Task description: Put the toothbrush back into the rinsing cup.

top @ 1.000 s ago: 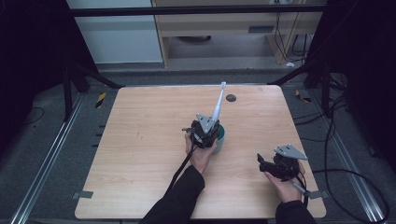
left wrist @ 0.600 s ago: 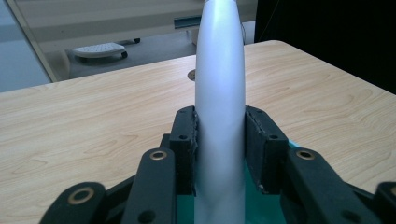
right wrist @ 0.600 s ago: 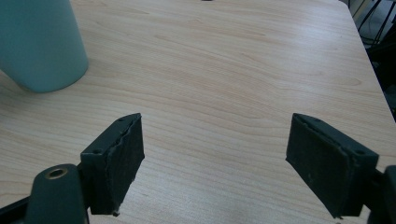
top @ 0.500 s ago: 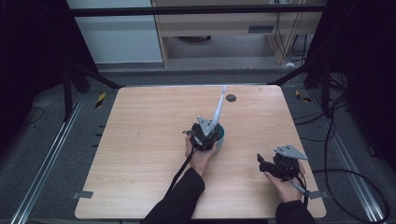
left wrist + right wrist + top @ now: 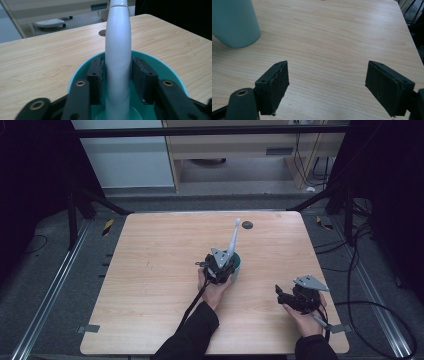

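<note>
A teal cup [image 5: 236,263] stands near the middle of the wooden table [image 5: 150,270]. A white toothbrush [image 5: 233,237] stands in it, leaning up and away from me. My left gripper [image 5: 222,266] reaches over the cup's near rim [image 5: 160,63], with its jaws inside the cup. In the left gripper view its pads [image 5: 96,75] press on both sides of the white handle [image 5: 118,50]. My right gripper [image 5: 278,294] rests low at the front right with its jaws wide apart and nothing between them [image 5: 327,87]. In the right gripper view the cup [image 5: 234,22] stands apart at the upper left.
A small dark round grommet [image 5: 247,224] sits in the tabletop near the far edge, beyond the cup. The table's right edge [image 5: 325,285] runs close to my right hand. Cables [image 5: 370,305] trail on the floor to the right.
The toothbrush has come down a little and now stands lower in the cup, with the left gripper still on it. The right gripper has not moved.
</note>
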The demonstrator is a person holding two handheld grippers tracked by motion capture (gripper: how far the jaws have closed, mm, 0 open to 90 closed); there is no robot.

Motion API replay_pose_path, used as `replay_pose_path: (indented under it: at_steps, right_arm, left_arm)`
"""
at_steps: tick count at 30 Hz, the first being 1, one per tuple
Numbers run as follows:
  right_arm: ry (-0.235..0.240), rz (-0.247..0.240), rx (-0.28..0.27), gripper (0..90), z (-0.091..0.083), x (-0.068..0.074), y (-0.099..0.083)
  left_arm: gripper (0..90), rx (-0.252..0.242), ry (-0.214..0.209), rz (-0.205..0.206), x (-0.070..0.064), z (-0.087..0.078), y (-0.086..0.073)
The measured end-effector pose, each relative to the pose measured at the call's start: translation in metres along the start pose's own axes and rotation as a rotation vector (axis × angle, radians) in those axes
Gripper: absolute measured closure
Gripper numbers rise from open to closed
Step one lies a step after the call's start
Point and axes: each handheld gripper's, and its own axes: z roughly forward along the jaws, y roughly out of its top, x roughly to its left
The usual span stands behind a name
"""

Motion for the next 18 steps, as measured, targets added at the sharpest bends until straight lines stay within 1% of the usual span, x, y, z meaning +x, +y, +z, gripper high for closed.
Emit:
replay_pose_path:
  at_steps: [1,2,3,4,5,7,8,10,12,13,16,17,18]
  right_arm:
    - [0.000,0.000,0.000,18.8,0.000,0.000,0.000]
    - [-0.003,-0.004,-0.003,18.7,0.000,-0.001,0.000]
    - [-0.003,0.001,-0.004,18.7,-0.001,0.000,0.000]
    - [-0.003,0.001,-0.004,18.7,-0.001,0.000,0.000]
    - [-0.003,0.001,-0.006,18.6,-0.001,0.000,0.000]
    - [-0.004,0.002,-0.009,18.3,-0.002,-0.001,0.000]
    - [-0.006,0.002,-0.011,18.1,-0.002,-0.001,0.001]
    - [-0.012,0.004,-0.013,17.8,-0.002,-0.001,0.001]
    - [-0.016,0.005,-0.015,17.7,-0.002,-0.001,0.001]
    - [-0.017,0.007,-0.016,17.6,-0.002,-0.001,0.001]
    - [-0.018,0.010,-0.019,17.5,-0.003,-0.002,0.001]
    - [-0.018,0.013,-0.021,17.4,-0.003,-0.002,0.001]
    - [-0.018,0.013,-0.021,17.4,-0.003,-0.002,0.001]
  left_arm:
    - [55.6,0.000,-0.005,0.000,0.000,-0.001,0.001]
    - [52.2,0.001,-0.015,-0.002,0.000,-0.003,0.002]
    - [50.9,-0.004,-0.031,0.005,0.002,-0.008,0.004]
    - [49.3,-0.004,-0.031,0.005,0.002,-0.008,0.004]
    - [49.3,0.000,-0.042,0.006,0.003,-0.011,0.006]
    - [45.1,0.003,-0.072,-0.005,0.006,-0.018,0.008]
    - [43.4,0.004,-0.080,-0.010,0.008,-0.022,0.010]
    - [41.0,0.008,-0.104,-0.024,0.016,-0.031,0.015]
    - [39.7,0.016,-0.107,-0.020,0.023,-0.039,0.019]
    - [39.5,0.016,-0.107,-0.020,0.023,-0.039,0.019]
    - [38.4,0.027,-0.099,-0.014,0.038,-0.052,0.026]
    - [36.3,0.029,-0.088,-0.004,0.046,-0.058,0.027]
    - [35.8,0.029,-0.088,-0.004,0.046,-0.058,0.027]
